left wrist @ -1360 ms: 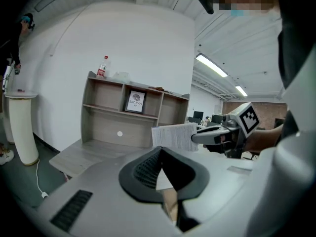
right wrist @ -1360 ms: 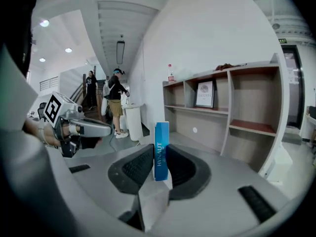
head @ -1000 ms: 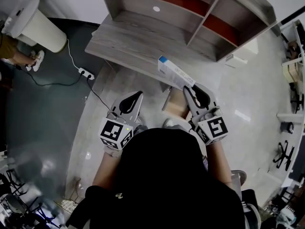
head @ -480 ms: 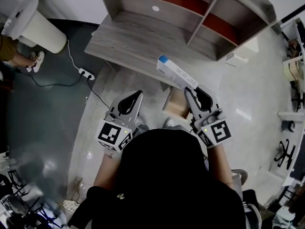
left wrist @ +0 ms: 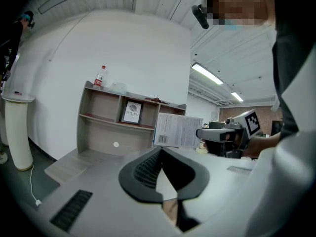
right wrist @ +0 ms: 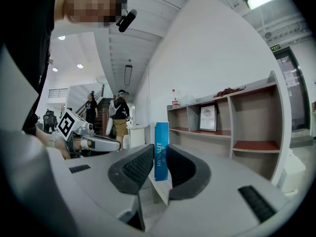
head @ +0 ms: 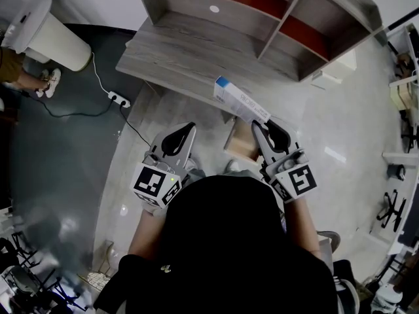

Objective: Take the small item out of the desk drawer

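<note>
A long white box with a blue end (head: 241, 103) is clamped between the pads of my right gripper (head: 262, 124), held in the air above the desk's front edge. Looking along the right gripper's jaws, the box (right wrist: 161, 152) stands upright between them, its blue side showing. Below it, the wooden drawer (head: 243, 146) stands pulled out from under the grey desk (head: 190, 57). My left gripper (head: 183, 131) hangs left of the drawer, shut, with nothing in it. The left gripper view shows the box (left wrist: 177, 131) and the right gripper (left wrist: 217, 132) beyond the closed jaw tips.
A shelf unit with red-lined compartments (head: 275, 18) stands on the desk's back. A white cylindrical appliance (head: 42, 28), a power strip (head: 118, 101) with its cord, and a person's feet (head: 46, 84) are on the floor at left. People (right wrist: 118, 115) stand far off.
The right gripper has shifted the box a little to the left and away from me. The left gripper has dropped back slightly toward me.
</note>
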A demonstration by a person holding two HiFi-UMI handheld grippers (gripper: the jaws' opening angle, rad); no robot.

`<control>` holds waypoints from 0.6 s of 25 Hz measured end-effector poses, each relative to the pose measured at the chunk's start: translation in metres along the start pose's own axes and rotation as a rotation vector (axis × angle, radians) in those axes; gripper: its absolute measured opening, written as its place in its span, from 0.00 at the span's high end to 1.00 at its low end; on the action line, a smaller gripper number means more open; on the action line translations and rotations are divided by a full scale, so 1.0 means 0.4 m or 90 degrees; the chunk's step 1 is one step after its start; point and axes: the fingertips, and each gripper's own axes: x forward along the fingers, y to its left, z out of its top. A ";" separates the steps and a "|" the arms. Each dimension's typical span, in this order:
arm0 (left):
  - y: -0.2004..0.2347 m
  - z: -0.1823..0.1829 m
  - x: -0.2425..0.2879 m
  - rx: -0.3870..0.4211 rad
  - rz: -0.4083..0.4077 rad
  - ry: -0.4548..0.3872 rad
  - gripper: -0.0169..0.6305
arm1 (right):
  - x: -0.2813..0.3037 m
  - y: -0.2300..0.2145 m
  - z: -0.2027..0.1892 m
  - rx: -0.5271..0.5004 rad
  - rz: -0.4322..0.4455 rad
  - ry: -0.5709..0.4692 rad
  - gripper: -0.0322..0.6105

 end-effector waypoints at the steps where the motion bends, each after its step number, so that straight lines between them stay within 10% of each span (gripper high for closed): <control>1: 0.000 0.000 -0.001 0.000 0.001 0.001 0.96 | 0.000 -0.001 -0.001 0.001 0.000 0.001 0.83; 15: 0.007 -0.008 0.002 -0.002 -0.003 0.007 0.96 | 0.004 -0.019 -0.010 -0.010 -0.018 0.000 0.83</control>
